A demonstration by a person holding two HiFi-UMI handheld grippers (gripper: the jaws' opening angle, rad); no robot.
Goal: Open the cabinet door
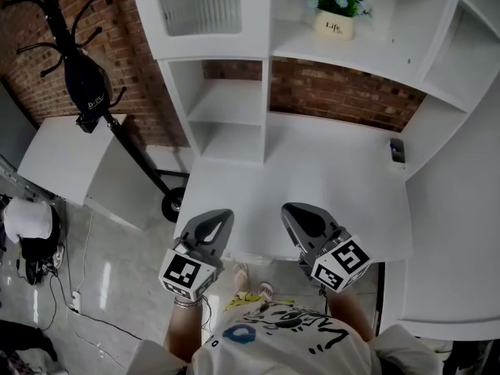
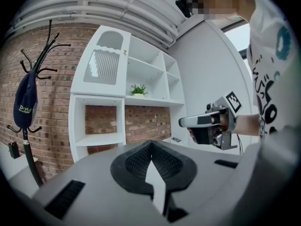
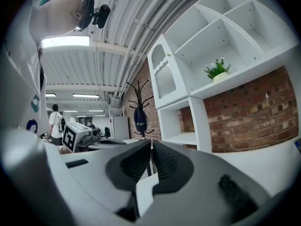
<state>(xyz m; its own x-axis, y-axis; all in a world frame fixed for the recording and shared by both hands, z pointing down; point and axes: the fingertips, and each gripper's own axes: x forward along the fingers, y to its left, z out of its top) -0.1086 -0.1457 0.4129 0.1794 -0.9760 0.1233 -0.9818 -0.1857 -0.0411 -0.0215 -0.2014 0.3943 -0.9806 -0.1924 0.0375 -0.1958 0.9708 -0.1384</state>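
Observation:
The cabinet door (image 1: 207, 10) is a white frame with ribbed glass at the upper left of the white shelf unit, and it stands closed. It also shows as the cabinet door (image 2: 103, 66) in the left gripper view and the cabinet door (image 3: 165, 79) in the right gripper view. My left gripper (image 1: 216, 223) and right gripper (image 1: 299, 216) hover side by side over the desk's near edge, well short of the door. Both point toward the shelves. The left gripper (image 2: 151, 145) is shut with nothing in it, and so is the right gripper (image 3: 151, 143).
A potted plant (image 1: 336, 10) stands on the shelf right of the door. Open compartments (image 1: 226, 108) lie below the door. A small dark object (image 1: 398, 150) lies at the white desk's (image 1: 328, 170) right side. A coat rack with a dark cap (image 1: 87, 84) stands at the left.

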